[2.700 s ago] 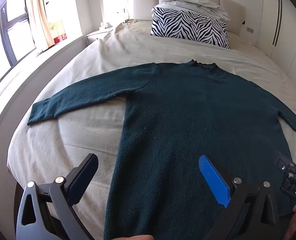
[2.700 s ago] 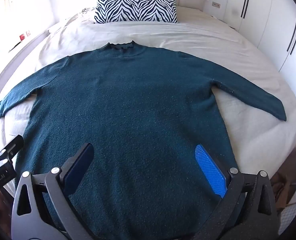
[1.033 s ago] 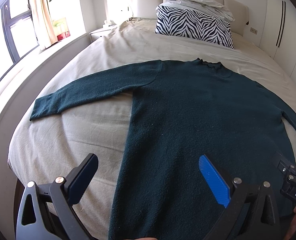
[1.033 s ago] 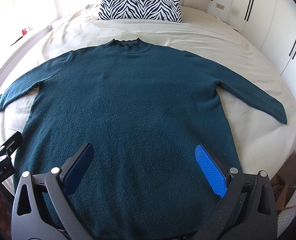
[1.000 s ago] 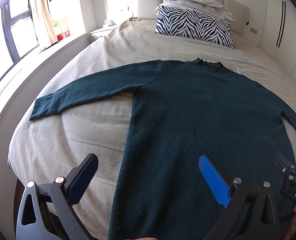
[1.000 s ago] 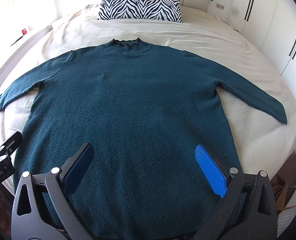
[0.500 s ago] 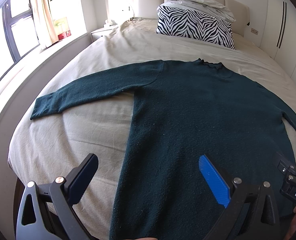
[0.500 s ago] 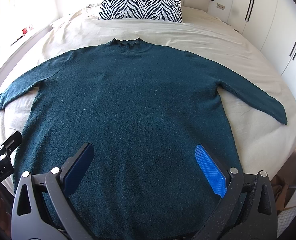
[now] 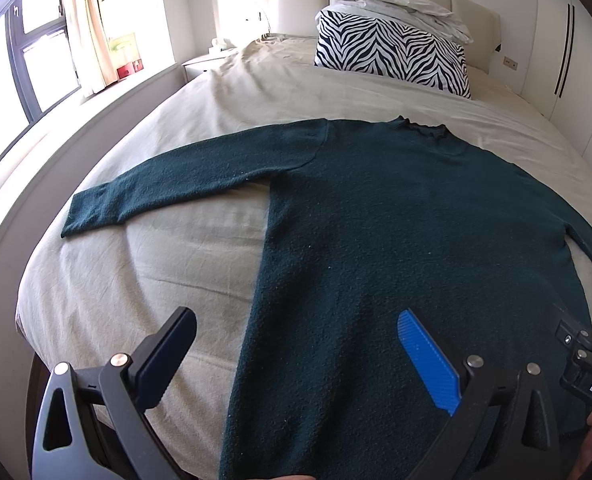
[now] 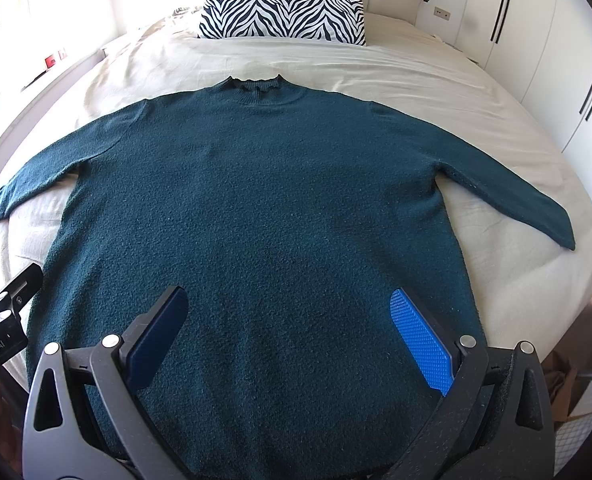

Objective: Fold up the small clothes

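Vs. approx 2.7 s back, both cams sit a bit higher/further back: more of the beige bed [image 10: 435,80] shows past the collar, and the sweater's left sleeve [image 9: 184,184] sits further toward centre in the left-wrist view; since 0.5 s ago barely any shift. Sweater itself hasn't moved. No containers w/ contents to report; only a folded duvet [image 9: 399,0] stacked on the zebra pillow [image 10: 284,8] at the headboard. Dark teal sweater [image 10: 256,220] lies flat, face up, on the bed, collar toward the pillow, both sleeves spread out to the sides, hem at the near edge. Left gripper [image 9: 296,344] hovers over the hem's left part, jaws wide apart, nothing held; its left finger is above bare sheet, right finger above knit. Right gripper [image 10: 288,320] also spread wide, empty, both fingers over the lower body of the sweater, approx centred.
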Tool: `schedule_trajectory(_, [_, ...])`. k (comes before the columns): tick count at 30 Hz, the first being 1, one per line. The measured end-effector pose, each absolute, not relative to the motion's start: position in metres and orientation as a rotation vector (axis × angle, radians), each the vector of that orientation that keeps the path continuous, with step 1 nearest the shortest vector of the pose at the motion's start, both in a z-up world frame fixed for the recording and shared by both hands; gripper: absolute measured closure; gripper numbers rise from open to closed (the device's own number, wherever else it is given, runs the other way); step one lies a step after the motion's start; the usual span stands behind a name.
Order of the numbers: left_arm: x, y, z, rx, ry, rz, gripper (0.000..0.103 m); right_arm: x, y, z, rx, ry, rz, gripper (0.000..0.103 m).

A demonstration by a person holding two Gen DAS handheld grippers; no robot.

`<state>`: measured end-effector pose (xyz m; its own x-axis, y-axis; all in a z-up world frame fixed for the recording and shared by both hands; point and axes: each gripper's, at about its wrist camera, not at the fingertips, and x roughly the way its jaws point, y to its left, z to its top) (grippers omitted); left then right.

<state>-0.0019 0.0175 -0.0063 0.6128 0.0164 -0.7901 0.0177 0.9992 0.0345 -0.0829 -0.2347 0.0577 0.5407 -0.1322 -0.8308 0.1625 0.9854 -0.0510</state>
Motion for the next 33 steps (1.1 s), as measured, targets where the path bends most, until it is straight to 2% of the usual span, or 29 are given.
schedule_trajectory(33, [-0.0019, 0.0189, -0.0073, 0.041, 0.912, 0.0, 0.0, -0.0807, -0.2319, 0.0561, 0.031, 0.986, -0.171, 0.0])
